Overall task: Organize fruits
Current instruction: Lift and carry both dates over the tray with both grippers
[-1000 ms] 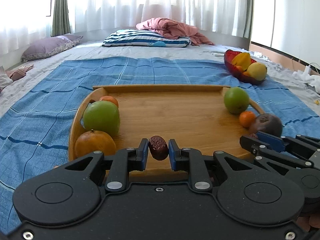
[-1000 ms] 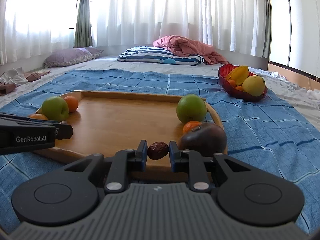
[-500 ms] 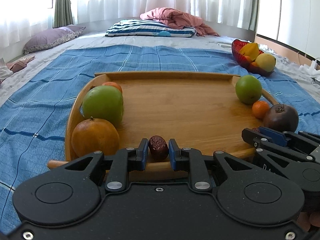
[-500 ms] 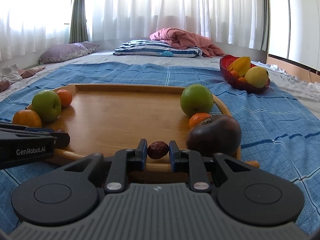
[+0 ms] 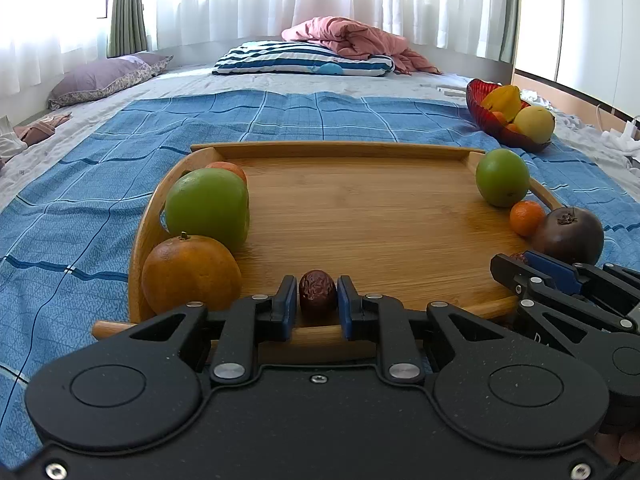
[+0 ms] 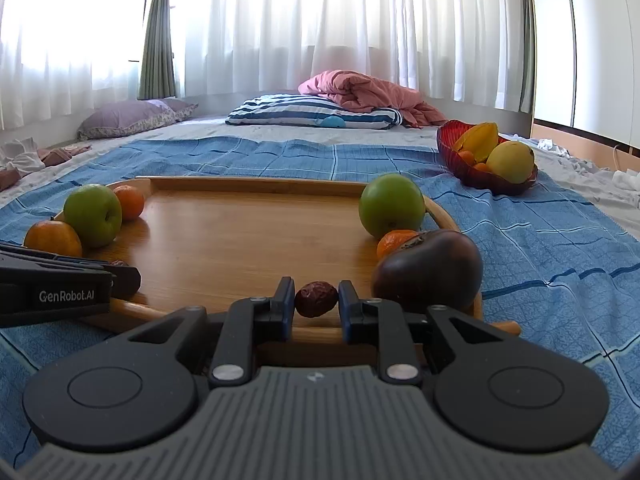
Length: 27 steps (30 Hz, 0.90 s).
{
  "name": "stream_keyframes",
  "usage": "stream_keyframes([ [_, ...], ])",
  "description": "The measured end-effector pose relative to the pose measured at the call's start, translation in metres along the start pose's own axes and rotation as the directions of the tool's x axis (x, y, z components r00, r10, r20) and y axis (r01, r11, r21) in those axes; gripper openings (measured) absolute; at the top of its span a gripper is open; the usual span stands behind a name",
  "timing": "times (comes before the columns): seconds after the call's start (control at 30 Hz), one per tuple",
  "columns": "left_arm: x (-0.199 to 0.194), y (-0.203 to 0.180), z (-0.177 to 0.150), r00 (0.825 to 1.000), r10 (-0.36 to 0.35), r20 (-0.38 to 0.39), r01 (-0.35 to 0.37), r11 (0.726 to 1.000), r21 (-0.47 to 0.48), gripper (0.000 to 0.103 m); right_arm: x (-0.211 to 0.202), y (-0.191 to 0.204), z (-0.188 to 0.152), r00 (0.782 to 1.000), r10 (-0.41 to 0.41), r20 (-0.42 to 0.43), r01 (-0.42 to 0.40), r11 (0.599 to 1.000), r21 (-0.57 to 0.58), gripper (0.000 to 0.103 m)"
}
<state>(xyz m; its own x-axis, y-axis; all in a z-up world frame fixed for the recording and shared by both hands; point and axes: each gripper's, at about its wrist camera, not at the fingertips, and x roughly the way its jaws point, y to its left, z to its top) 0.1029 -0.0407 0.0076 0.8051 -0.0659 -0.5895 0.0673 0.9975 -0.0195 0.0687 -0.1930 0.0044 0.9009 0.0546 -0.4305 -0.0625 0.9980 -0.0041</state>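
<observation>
Each gripper grasps a wrinkled dark-red date: left gripper by the round orange at ten o'clock, right gripper by the dark purple fruit at two o'clock, over the wooden tray

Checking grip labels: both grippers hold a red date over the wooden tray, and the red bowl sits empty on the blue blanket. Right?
Not empty. The right wrist view shows the red bowl holding yellow and orange fruit. The rest stands: left gripper and right gripper each clamp a red date over the wooden tray.

A bed carries a blue blanket, wooden tray, red bowl and pillows.
</observation>
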Motion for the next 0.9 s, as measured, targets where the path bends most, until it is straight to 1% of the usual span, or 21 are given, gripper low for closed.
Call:
stream_keyframes([
  [0.6, -0.0004, -0.0005, -0.0005, 1.0, 0.002, 0.0, -0.002, 1.0, 0.0, 0.022, 0.0001, 0.0001, -0.0004, 1.0, 0.0, 0.001, 0.0, 1.0, 0.001, 0.027],
  [0.83, -0.0001, 0.0045, 0.0007, 1.0, 0.01, 0.0, -0.01, 1.0, -0.01, 0.032, -0.0003, -0.0002, 0.0008, 1.0, 0.004, 0.002, -0.004, 1.0, 0.005, 0.027],
  [0.9, 0.0001, 0.0055, 0.0009, 1.0, 0.01, 0.002, -0.01, 1.0, -0.009, 0.037, -0.0004, 0.0002, 0.0007, 1.0, 0.002, 0.002, -0.002, 1.0, 0.004, 0.027],
])
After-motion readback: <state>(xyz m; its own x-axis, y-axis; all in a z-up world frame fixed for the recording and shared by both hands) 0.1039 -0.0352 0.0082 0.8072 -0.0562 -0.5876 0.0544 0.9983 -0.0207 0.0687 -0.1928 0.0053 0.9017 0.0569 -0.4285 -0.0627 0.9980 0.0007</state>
